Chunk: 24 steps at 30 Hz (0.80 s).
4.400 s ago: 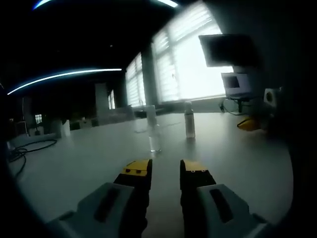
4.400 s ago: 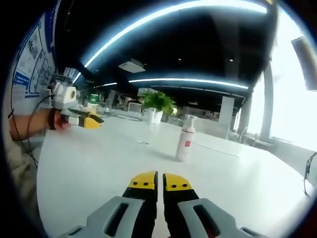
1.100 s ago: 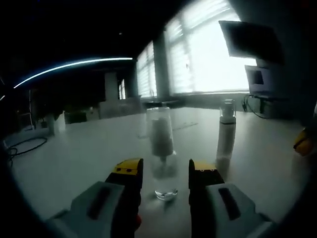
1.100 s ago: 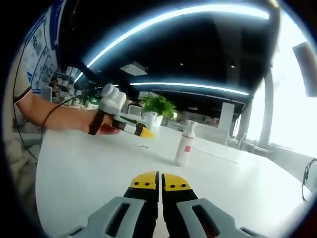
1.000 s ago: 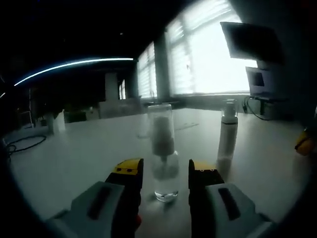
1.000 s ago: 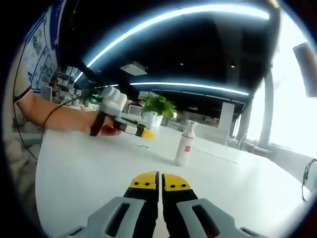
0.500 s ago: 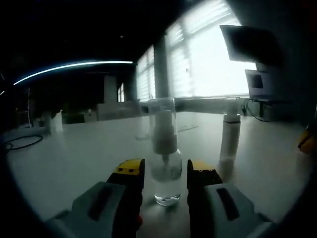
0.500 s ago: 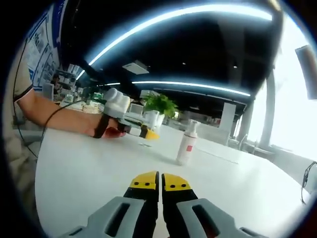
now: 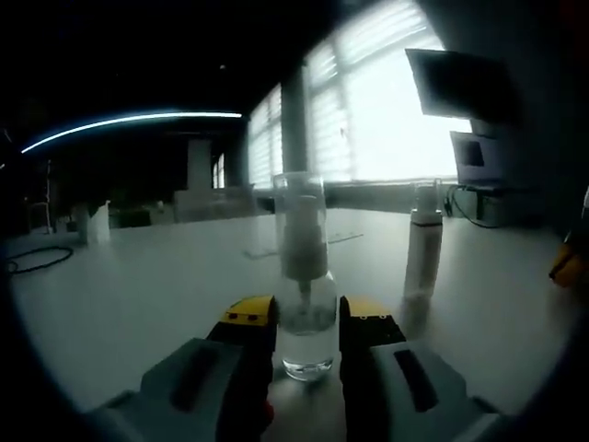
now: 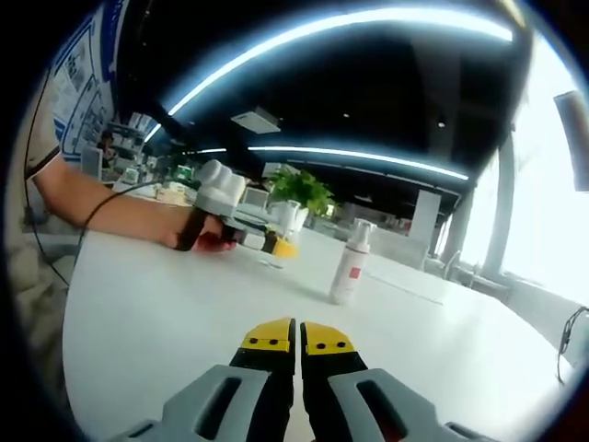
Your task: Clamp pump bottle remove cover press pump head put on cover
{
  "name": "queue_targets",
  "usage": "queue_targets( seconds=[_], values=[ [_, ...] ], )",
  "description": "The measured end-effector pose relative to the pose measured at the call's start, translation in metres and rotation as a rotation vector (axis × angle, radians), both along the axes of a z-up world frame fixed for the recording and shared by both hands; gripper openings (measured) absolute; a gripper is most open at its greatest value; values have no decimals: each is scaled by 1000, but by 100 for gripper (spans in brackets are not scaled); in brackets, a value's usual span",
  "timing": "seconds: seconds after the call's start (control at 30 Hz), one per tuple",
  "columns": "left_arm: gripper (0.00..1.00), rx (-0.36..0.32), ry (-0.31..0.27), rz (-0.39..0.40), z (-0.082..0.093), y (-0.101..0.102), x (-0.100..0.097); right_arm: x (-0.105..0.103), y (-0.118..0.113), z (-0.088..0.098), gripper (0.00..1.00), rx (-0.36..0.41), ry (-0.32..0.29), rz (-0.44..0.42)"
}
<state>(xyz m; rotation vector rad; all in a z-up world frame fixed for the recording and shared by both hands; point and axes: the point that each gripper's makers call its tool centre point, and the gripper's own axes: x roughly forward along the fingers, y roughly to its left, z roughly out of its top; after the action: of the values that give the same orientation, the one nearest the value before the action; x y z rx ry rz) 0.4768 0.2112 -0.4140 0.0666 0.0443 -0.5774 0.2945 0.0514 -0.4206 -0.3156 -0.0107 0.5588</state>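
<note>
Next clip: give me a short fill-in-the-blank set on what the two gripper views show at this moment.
1. The clear pump bottle stands between the jaws of the ____ gripper.
2. Its transparent cover is still ____ the pump head.
3. The right gripper has its jaws ____, holding nothing.
4. The white bottle carries a ____ label.

Missing words: left; on; shut; red

A white bench (image 10: 166,313) carries a white foam bottle (image 10: 347,264); a leafy potted plant (image 10: 296,195) stands behind it.

open office: desks (image 10: 184,304), monitor (image 9: 451,83)
</note>
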Motion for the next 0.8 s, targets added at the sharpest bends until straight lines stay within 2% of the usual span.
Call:
queue_targets(
  seconds=[0.8],
  values=[
    [15, -21, 15, -3, -2, 3, 3, 0, 0, 0, 0, -1, -2, -2]
  ],
)
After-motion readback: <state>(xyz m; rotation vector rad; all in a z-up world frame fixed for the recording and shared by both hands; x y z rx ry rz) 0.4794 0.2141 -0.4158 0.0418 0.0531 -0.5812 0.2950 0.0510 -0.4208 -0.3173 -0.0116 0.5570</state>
